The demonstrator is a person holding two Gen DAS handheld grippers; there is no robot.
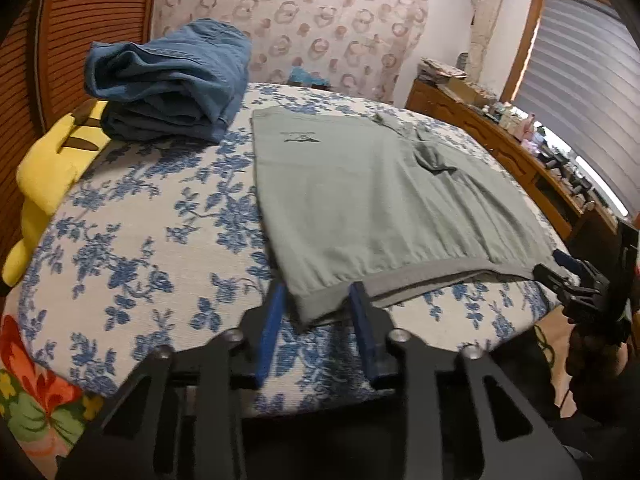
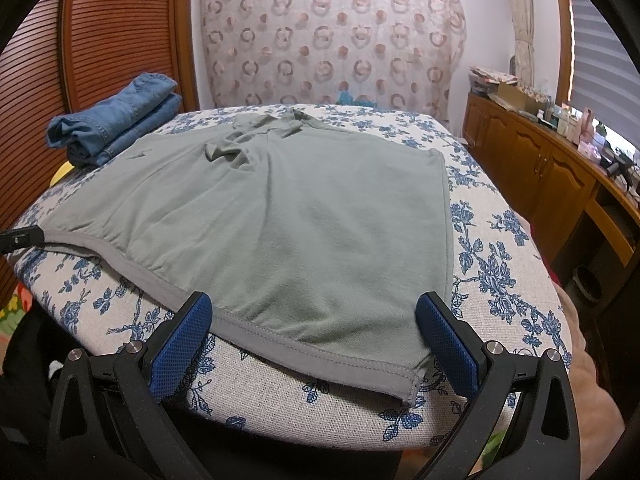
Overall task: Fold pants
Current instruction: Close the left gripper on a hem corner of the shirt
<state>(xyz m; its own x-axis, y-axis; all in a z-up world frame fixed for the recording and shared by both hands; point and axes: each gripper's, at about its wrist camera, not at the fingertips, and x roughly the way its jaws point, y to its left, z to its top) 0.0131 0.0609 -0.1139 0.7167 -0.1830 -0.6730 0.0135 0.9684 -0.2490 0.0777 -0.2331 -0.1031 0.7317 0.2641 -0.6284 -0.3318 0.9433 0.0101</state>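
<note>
Grey-green pants (image 1: 380,200) lie flat on the flowered bed (image 1: 140,240), waistband toward me. In the left wrist view my left gripper (image 1: 316,304) has its blue fingers (image 1: 272,320) close on either side of the left waistband corner, with the cloth between them not visibly pinched. In the right wrist view my right gripper (image 2: 314,300) is open wide around the pants' (image 2: 300,220) right waistband corner, and its pads (image 2: 444,332) stand apart from the cloth. The right gripper (image 1: 576,280) also shows at the left view's right edge. The left gripper's tip (image 2: 20,240) shows at the right view's left edge.
Folded blue jeans (image 1: 172,80) sit at the bed's far left, over a yellow cushion (image 1: 48,168). A louvered wooden door (image 2: 40,100) stands left. A patterned curtain (image 2: 332,40) hangs behind. A cluttered wooden cabinet (image 2: 540,168) runs along the right.
</note>
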